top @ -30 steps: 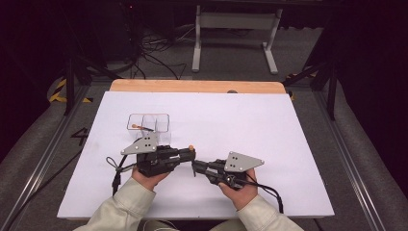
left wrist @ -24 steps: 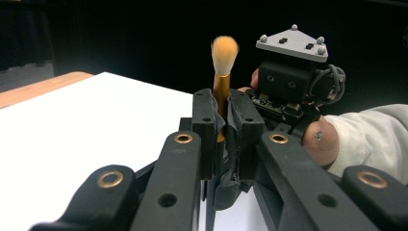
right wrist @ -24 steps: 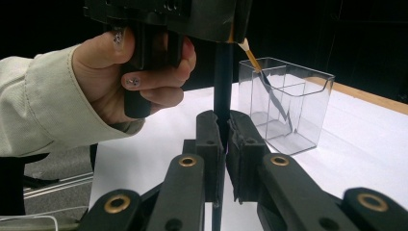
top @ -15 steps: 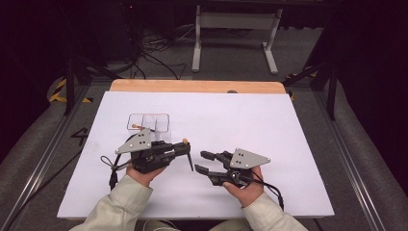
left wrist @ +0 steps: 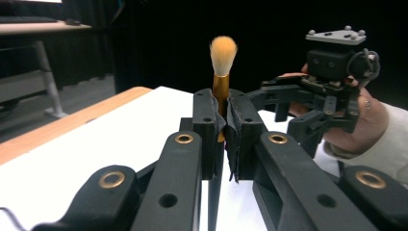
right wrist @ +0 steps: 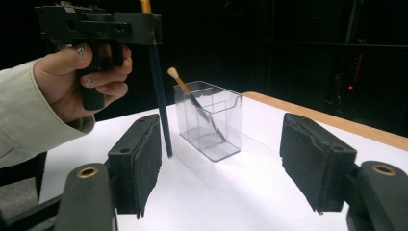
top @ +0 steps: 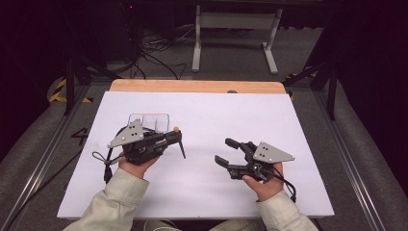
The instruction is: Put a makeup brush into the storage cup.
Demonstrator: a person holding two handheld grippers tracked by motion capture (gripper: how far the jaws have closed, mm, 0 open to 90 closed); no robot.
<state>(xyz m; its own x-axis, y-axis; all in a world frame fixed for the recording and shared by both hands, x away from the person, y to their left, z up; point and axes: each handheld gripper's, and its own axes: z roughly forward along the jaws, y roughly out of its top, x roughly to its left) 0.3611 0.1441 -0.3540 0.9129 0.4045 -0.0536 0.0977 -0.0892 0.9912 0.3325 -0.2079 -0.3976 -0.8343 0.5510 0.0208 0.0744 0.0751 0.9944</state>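
Note:
My left gripper (top: 176,138) is shut on a makeup brush (top: 182,148), held about upright above the white table, left of centre. In the left gripper view its jaws clamp the gold ferrule (left wrist: 221,92), with the orange bristles (left wrist: 223,48) standing above them. The brush's dark handle (right wrist: 161,110) hangs down below the left gripper (right wrist: 98,29) in the right gripper view. My right gripper (top: 225,150) stands open at the right with nothing between its pads (right wrist: 139,163). A clear plastic box (right wrist: 211,120) holds a second brush (right wrist: 185,89) leaning inside it.
The clear box (top: 149,122) stands just behind the left gripper. A white sheet (top: 240,115) covers the table, with a wooden edge (top: 197,86) along the far side. Cables and a metal stand (top: 231,24) are on the floor beyond.
The two grippers, close together a second ago, have drawn apart. The left one went left with the brush; the right one moved right and stands open.

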